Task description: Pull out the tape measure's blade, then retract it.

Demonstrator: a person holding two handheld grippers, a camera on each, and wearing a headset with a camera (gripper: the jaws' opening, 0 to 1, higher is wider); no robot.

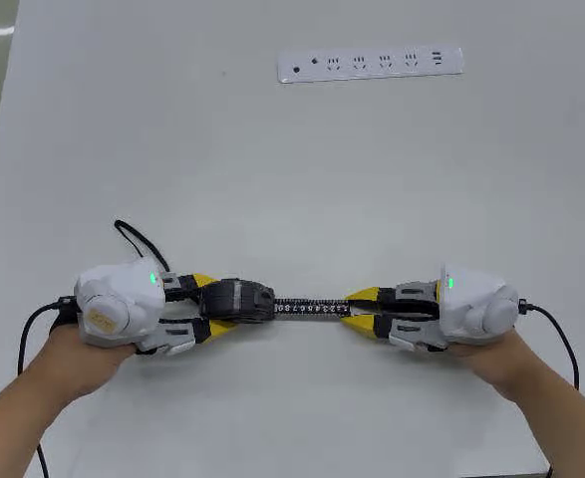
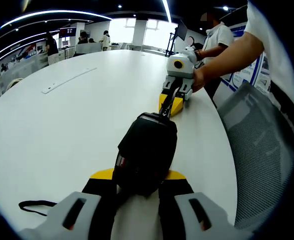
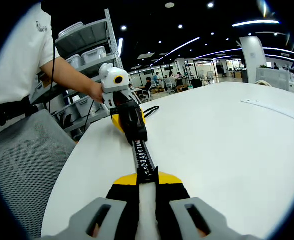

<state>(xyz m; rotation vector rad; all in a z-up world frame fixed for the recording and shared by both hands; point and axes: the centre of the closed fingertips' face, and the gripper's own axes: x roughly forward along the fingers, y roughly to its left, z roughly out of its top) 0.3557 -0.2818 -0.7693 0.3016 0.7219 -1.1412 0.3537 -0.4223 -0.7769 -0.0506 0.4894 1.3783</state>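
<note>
- At the near edge of the white counter (image 1: 272, 169), I hold the two claws facing each other with their tips turned inward. The left claw (image 1: 212, 304) is on my left and the right claw (image 1: 358, 311) on my right.
- My left claw is clenched on the black tape measure case (image 1: 242, 300). Its yellow-tipped jaws press the case's two sides, and the case sticks out past the tips toward the other claw.
- A short length of dark blade with white numerals (image 1: 312, 308) runs straight from the case to my right claw, low over the counter.
- My right claw is pinched tight on the blade's far end. In the right gripper view the numerals run up from between the yellow jaws toward the case.
- The two claws stand apart, with the blade spanning the gap between them.
- A thin black loop of cord (image 1: 138, 239) lies on the counter just behind my left gripper.
- A long white power strip (image 1: 370, 64) lies flat at the far side of the counter, well apart from the tape measure.
</note>
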